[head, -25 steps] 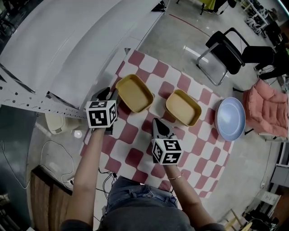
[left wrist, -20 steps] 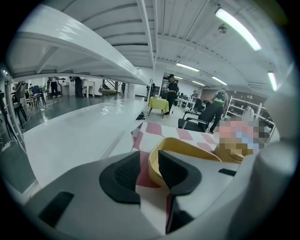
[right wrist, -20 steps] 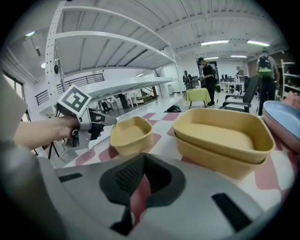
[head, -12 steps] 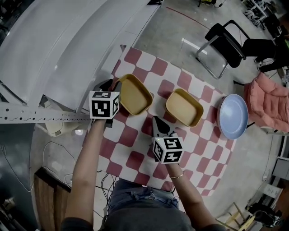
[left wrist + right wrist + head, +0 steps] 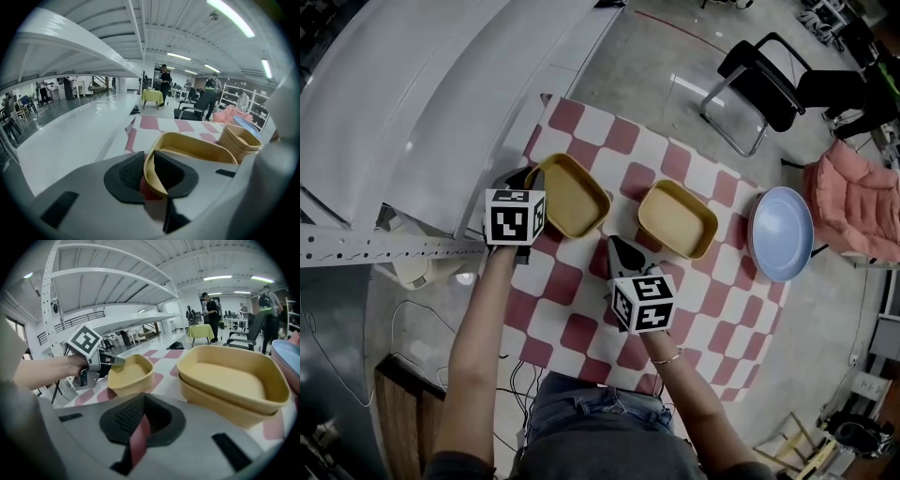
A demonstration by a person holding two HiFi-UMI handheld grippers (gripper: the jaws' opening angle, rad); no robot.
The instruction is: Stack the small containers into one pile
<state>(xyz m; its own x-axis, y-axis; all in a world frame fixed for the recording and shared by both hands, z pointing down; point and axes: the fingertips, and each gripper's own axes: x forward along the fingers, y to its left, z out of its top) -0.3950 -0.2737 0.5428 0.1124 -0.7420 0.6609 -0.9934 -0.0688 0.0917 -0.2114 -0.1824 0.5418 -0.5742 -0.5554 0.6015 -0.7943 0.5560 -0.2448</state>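
Left gripper (image 5: 149, 174): jaws have just been closing and are now clamped on the near wall of the single yellow container (image 5: 197, 147), one pad outside, one inside. The wall sits between the pads, and the rest of the tub runs away ahead of the jaws, flat on the checked cloth (image 5: 581, 328).

Risks, near to far:
- The pinch is on one thin edge only, so I expect the tub to hang from it and tip away from the jaws on lift. If the bite is shallow, it could slip out.
- The wall looks soft. Squeezing harder may bow it, and then it won't nest clean.
- Right gripper (image 5: 139, 427): jaws together, nothing in them, parked on the cloth to the right of my left jaws. It's close to the carry path, so a clash is possible.
- The nested pair (image 5: 229, 380) lies further right, apart from the held tub. Coming in low or rotated could catch its rim, shove it, or leave the tub cocked on top.
- The blue plate (image 5: 780, 232) is beyond the pair. A hard shove would push the pair that way.
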